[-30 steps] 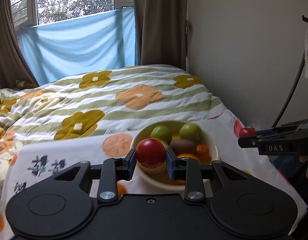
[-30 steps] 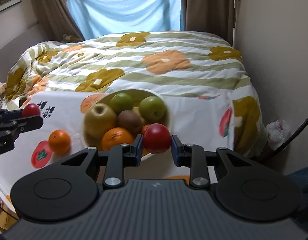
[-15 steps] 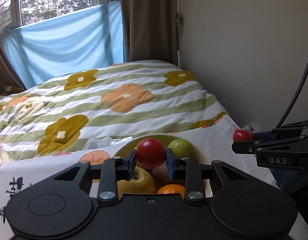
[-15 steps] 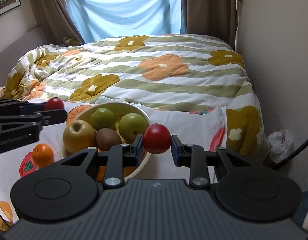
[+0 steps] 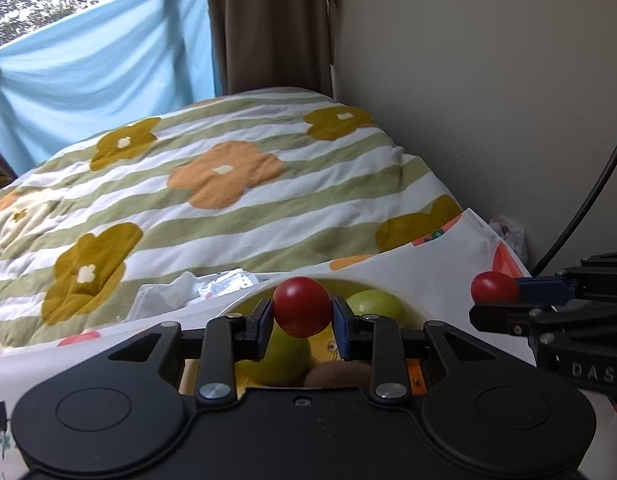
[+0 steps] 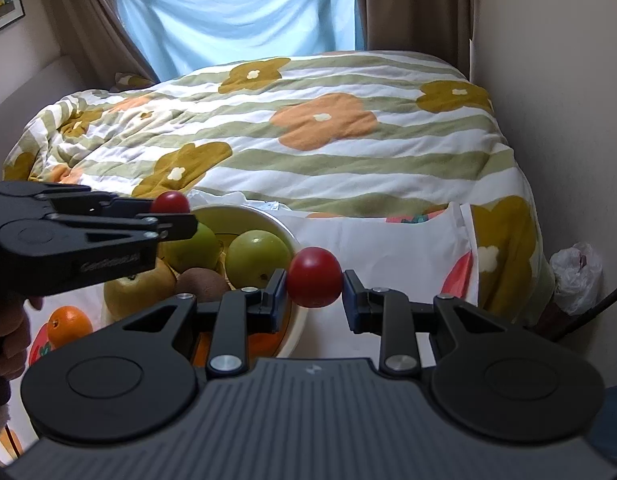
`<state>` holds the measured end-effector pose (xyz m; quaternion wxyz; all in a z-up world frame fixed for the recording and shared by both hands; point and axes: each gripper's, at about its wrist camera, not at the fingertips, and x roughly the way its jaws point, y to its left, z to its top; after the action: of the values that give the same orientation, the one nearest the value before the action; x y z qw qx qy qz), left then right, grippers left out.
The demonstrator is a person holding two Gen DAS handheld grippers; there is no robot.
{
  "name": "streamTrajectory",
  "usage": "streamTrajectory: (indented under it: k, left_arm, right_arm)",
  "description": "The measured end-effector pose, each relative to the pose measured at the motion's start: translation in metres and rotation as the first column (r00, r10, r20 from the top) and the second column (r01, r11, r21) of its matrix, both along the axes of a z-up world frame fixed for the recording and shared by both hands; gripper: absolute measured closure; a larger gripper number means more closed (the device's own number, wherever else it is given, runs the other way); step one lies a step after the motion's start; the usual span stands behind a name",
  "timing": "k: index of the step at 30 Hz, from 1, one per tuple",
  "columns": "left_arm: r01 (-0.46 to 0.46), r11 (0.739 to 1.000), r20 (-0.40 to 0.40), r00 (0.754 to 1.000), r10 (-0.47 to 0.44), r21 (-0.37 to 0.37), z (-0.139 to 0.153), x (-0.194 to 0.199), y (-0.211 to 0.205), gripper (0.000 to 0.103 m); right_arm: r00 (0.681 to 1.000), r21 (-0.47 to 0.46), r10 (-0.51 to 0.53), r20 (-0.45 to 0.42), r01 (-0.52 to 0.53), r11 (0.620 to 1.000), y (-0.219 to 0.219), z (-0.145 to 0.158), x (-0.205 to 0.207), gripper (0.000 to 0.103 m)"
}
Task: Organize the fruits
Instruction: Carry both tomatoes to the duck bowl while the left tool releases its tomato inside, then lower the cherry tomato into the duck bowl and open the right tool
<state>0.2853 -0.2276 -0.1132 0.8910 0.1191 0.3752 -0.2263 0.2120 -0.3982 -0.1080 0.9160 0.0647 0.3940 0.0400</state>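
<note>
We see a small round red fruit [image 5: 302, 306] pinched between the blue pads of our left tongs [image 5: 302, 312], held above the far rim of the cream round bowl [image 6: 286, 236]; in the right wrist view the same fruit [image 6: 171, 203] sits at ten o'clock from the bowl's middle. A second small round red fruit [image 6: 315, 277] is clamped in our right tongs [image 6: 315, 284], just at the bowl's three o'clock edge; from the left wrist view it [image 5: 493, 287] shows at three o'clock, well apart from the first. Inside the bowl lie two round green fruits [image 6: 258, 258], a brown fuzzy kiwi [image 6: 202, 282], a yellow-green apple [image 6: 138, 294] and some orange fruit mostly hidden behind the tongs. A lone orange citrus fruit [image 6: 68, 324] rests outside the bowl at its eight o'clock, on the white fruit-printed cloth [image 6: 388, 240] that covers the worktop. Crumpled clear plastic [image 5: 188, 292] lies at the bowl's twelve o'clock. Beyond that stretches the bed with its green-striped flowered quilt [image 6: 308, 132], a light blue sheet [image 6: 244, 12] hung at the window, brown curtains [image 5: 268, 28], and a white plastic bag [image 6: 576, 276] by the wall at three o'clock.
</note>
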Motion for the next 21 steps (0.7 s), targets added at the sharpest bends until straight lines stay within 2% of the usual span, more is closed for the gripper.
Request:
streamTrajectory:
  k: [8,9,10,12,14,21]
  left_arm:
    - [0.033,0.999,-0.038,0.999,-0.032,0.001,-0.014,0.018,-0.009,0.065]
    - [0.032,0.999,-0.04,0.999,-0.032,-0.004,-0.014,0.018,-0.008,0.054]
    - [0.031,0.999,-0.038,0.999,-0.032,-0.011,-0.014,0.018,-0.007,0.037]
    - [0.023,1.0,-0.013,1.0,-0.023,-0.017,-0.009,0.015,-0.003,0.016]
    - [0.013,1.0,0.01,1.0,-0.012,-0.021,-0.003,0.012,0.002,0.015]
    - [-0.058,0.996,0.015,0.998,0.059,-0.062,0.015,0.001,0.03,0.015]
  right_arm:
    - [0.999,-0.001,-0.045,-0.03,0.045,0.999,-0.006,-0.01,0.002,0.059]
    - [0.998,-0.001,-0.05,-0.033,0.05,0.999,-0.006,-0.011,0.002,0.059]
    - [0.998,-0.002,-0.052,-0.035,0.052,0.999,-0.007,-0.011,0.002,0.059]
    - [0.998,-0.004,-0.056,-0.039,0.056,0.998,-0.007,-0.012,0.002,0.059]
    - [0.998,-0.006,-0.056,-0.038,0.056,0.998,-0.006,-0.012,0.002,0.059]
    - [0.999,-0.012,-0.025,-0.034,0.024,1.0,0.0,-0.012,0.006,0.059]
